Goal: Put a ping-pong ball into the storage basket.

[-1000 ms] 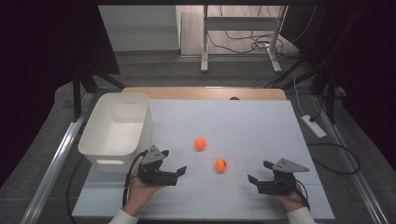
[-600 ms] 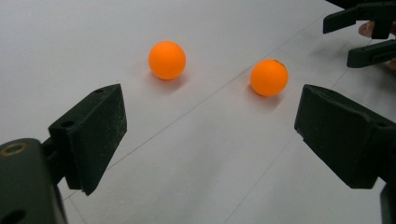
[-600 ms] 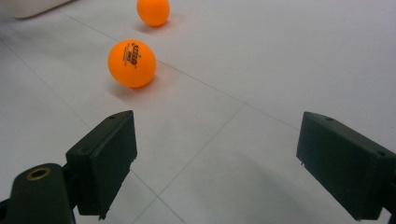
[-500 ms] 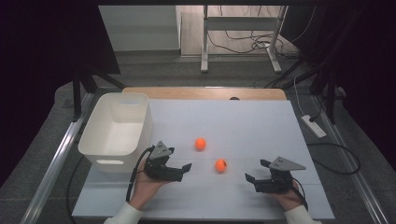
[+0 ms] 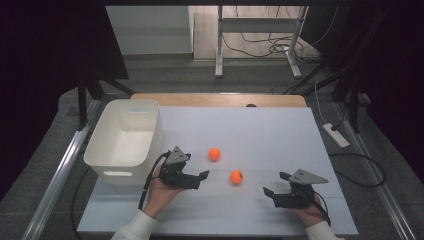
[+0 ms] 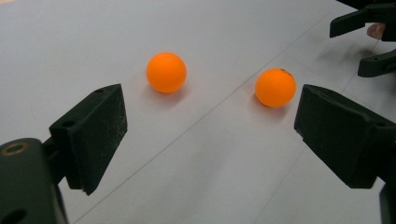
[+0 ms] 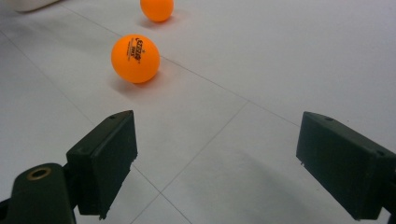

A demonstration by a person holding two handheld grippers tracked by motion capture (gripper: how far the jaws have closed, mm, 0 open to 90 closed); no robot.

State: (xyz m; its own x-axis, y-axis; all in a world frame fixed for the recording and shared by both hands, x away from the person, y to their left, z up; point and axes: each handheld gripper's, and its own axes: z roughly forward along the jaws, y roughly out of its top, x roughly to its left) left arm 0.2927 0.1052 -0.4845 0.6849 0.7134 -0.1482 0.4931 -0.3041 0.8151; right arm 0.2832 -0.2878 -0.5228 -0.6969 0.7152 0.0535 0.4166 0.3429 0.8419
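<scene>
- Two orange balls sit on the white surface [image 5: 250, 135] in the high view: the far ball [image 5: 214, 154] a bit left of centre, and the near ball [image 5: 236, 177] lower and slightly right of it, apart from each other.
- Left gripper [image 5: 199, 178] is in the lower left-centre of the high view, held in a hand with a white sleeve that's cut off by the bottom edge. Its fingers are spread wide with nothing between them, pointing toward the balls.
- In the left gripper view both balls lie ahead of the spread fingers, one upper centre-left [image 6: 166, 72], the other centre-right [image 6: 275, 87]. Neither touches a finger.
- Right gripper [image 5: 274, 185] is lower right in the high view, its fingers also wide apart and empty, well apart from the near ball. Its hand is mostly hidden under the gripper body and grey plate.
- In the right gripper view the near ball [image 7: 135, 59] is upper left, with small black printing on it that's too tiny to read. The far ball [image 7: 157, 9] is cut off by the top edge.
- The upper right corner of the left gripper view catches the other gripper's fingers, cropped by the frame.
- White bin [image 5: 120, 165] stands at the left edge of the surface; what I can see of the inside looks bare, though the near wall hides part of the floor.
</scene>
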